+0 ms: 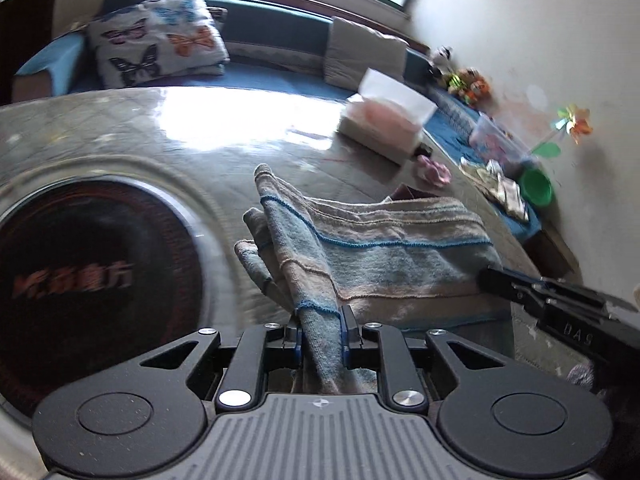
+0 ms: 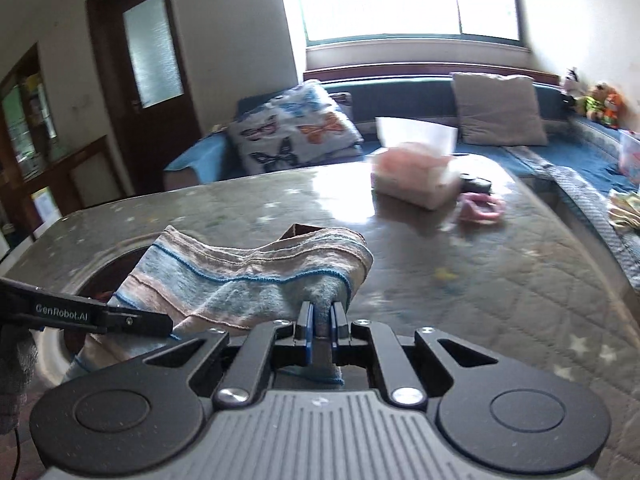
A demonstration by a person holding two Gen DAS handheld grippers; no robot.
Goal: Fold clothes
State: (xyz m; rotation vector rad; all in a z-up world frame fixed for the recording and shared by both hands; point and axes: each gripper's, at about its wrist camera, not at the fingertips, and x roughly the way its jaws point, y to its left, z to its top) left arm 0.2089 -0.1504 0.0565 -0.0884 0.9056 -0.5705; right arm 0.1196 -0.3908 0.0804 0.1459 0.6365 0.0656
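Left wrist view: the left gripper, black with blue-edged pads, sits at lower centre, its jaws clamped on a bunched corner of a striped knitted cloth in faded blue-grey and beige bands with bright blue stitched lines. The cloth spreads from the jaws toward the centre and right of the frame, doubled into several layers; rounded folded edges stand up at centre left, and the surface looks worn and fuzzy. The right gripper enters from the right edge, its tip touching the cloth's right side. Beneath lies a glossy quilted grey table cover, with a dark round inset bearing orange lettering at left. A pale tissue box stands at upper right, a butterfly-printed cushion at upper left. Right wrist view: the right gripper at lower centre has its jaws closed tight on a pinched grey-blue corner of the same cloth, a short tail hanging behind the pads. The cloth stretches leftward in a sagging band, raised clear of the table, its upper edge beige, a blue line running along its length. The left gripper reaches in from the left edge to the cloth's lower left part. Tissue box at upper centre right; cushion behind it to the left.
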